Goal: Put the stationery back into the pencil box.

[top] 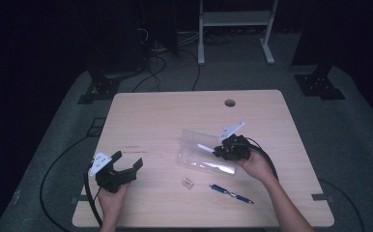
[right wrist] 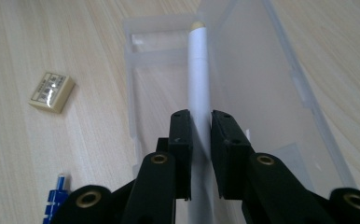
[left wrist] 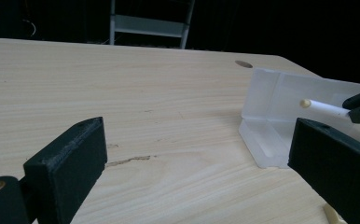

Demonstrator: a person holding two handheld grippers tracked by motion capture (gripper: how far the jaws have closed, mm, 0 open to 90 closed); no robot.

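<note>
Jaws of the right hand-held gripper (right wrist: 200, 122) are clenched on a white pen (right wrist: 199, 74), pressing its barrel from both sides. In the right gripper view the pen runs straight away from the jaws, its cream-coloured tip over the far end of a clear plastic case (right wrist: 266, 93) that lies open on the counter (right wrist: 10, 140). From the high view, the right hand-held gripper (top: 218, 151) sits over the right part of the case (top: 194, 147), with the pen (top: 205, 148) pointing left across it; I cannot tell whether the pen touches the plastic. The left gripper view shows the same pen (left wrist: 325, 108) above the case (left wrist: 271, 112), whose upright wall stands behind it. The left hand-held gripper (top: 126, 162) is released, its jaws spread wide with nothing between them, held above the front left part of the counter (top: 165, 111), well apart from the case. A small cream eraser (top: 188, 182) with a printed label lies on the counter just in front of the case, and a blue pen (top: 230, 193) lies near it to the right, closer to the counter's front edge. In the right gripper view the eraser (right wrist: 51, 91) rests left of the case, and the end of the blue pen (right wrist: 56, 198) shows at the bottom left beside the jaws.
</note>
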